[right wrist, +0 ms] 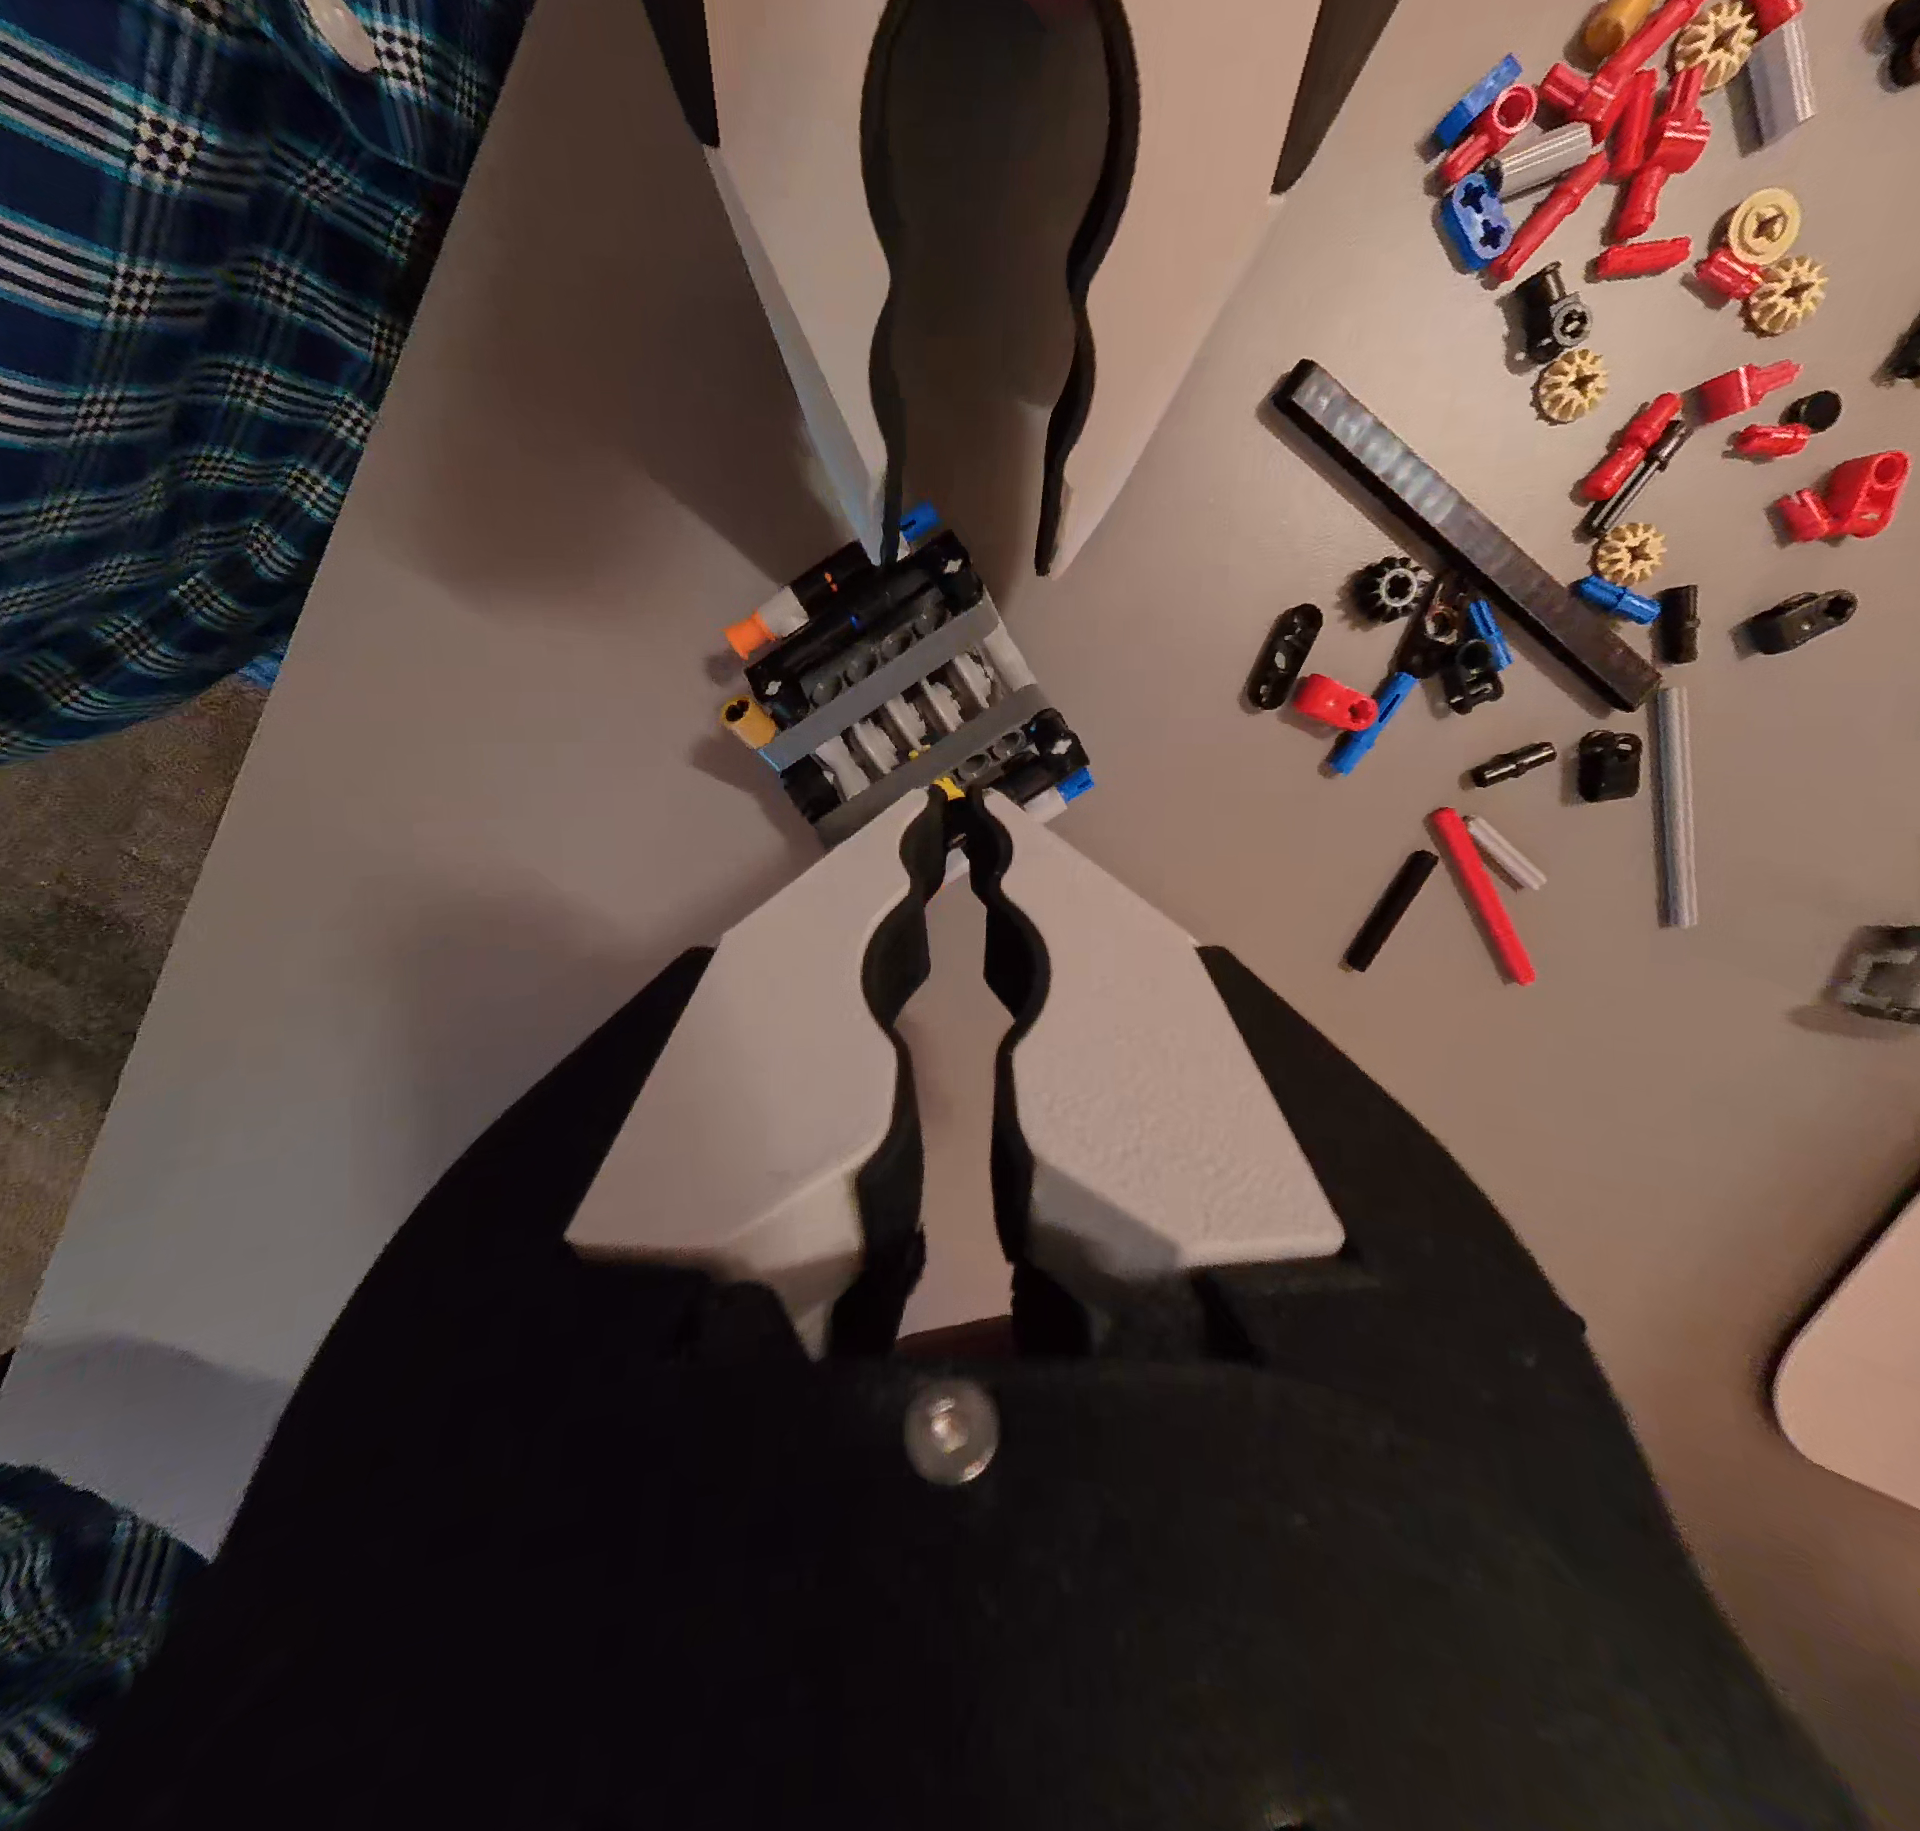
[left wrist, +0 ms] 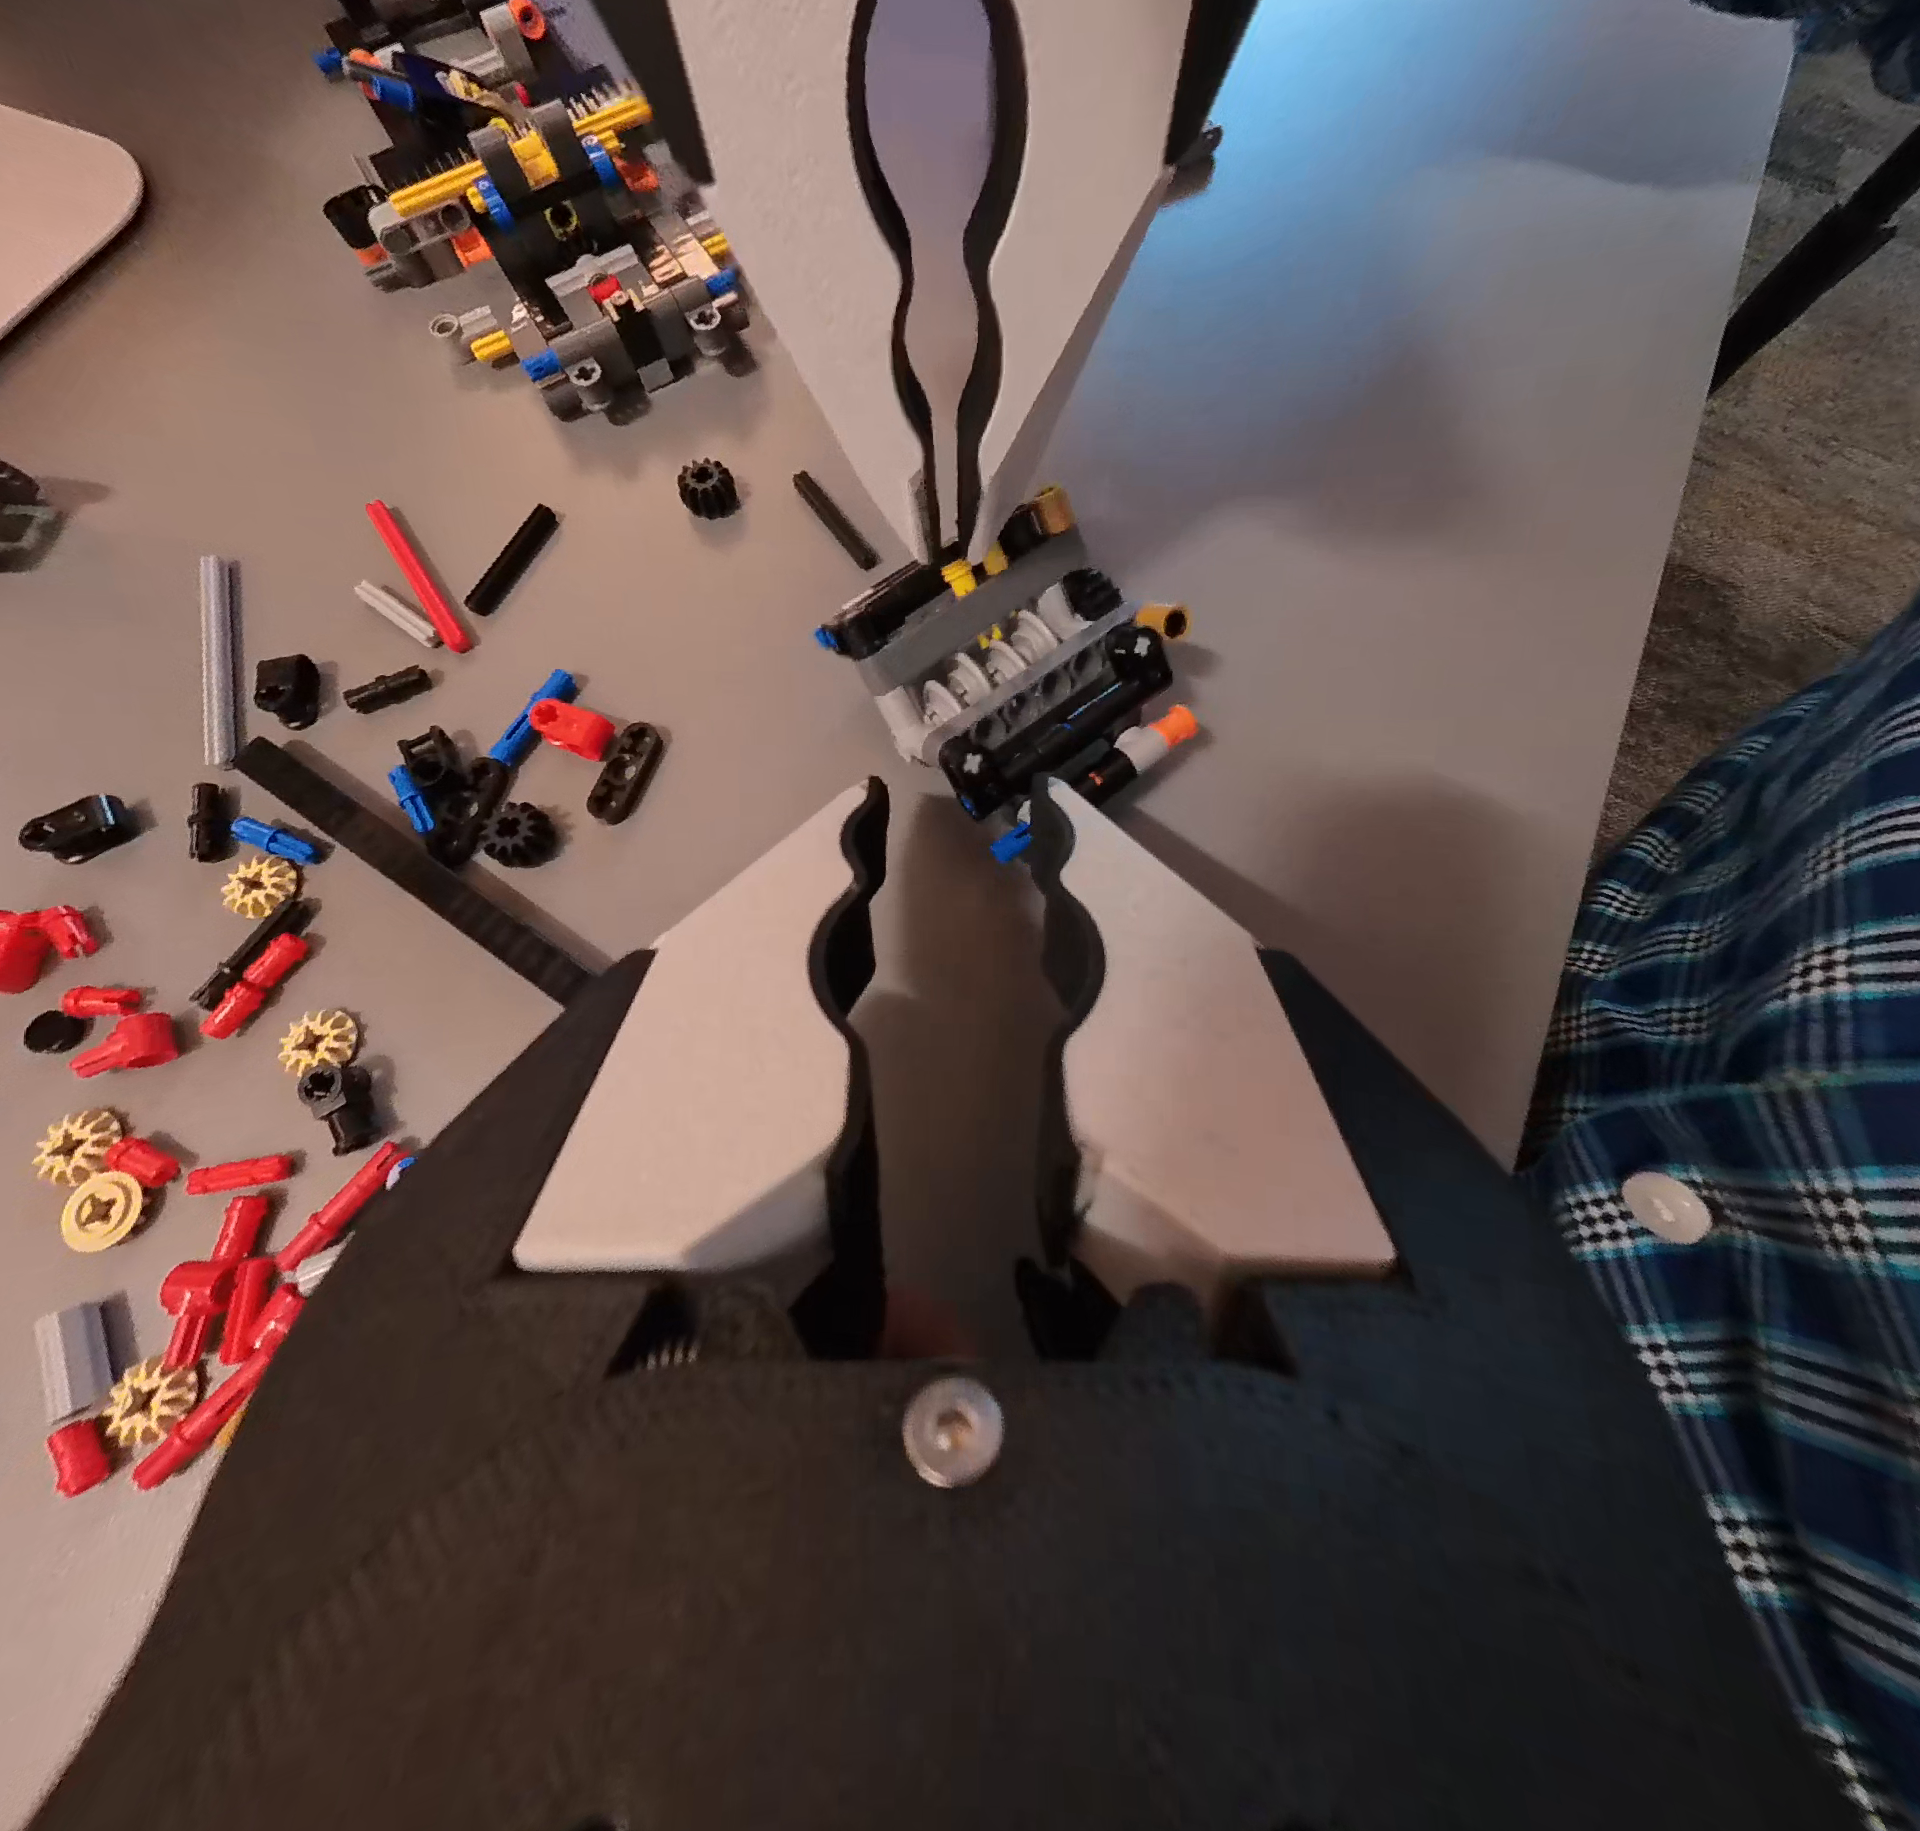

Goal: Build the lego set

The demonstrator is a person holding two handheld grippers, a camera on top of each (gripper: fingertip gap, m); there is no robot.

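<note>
A small grey and black lego assembly [left wrist: 1003,669] with blue, yellow and orange pins sits on the grey table [left wrist: 1351,410]. My left gripper [left wrist: 958,805] is open just in front of it, and its right fingertip [left wrist: 1044,805] touches the assembly's near black beam. My right gripper [left wrist: 951,534] comes in from the far side. In the right wrist view the right gripper [right wrist: 958,820] is shut on a small yellow piece [right wrist: 945,789] at the near edge of the assembly [right wrist: 904,680]. The open left gripper [right wrist: 971,545] shows beyond it.
A larger lego build [left wrist: 540,223] stands at the back left. Several loose red, black, blue and tan parts [left wrist: 208,1054] and a long black beam [left wrist: 416,867] lie to the left. A white board corner [left wrist: 52,223] is far left. A person's plaid shirt [left wrist: 1766,1106] is beyond the table's right edge. Between my right fingertips and the larger lego build [left wrist: 540,223] there is roughly 15 centimetres.
</note>
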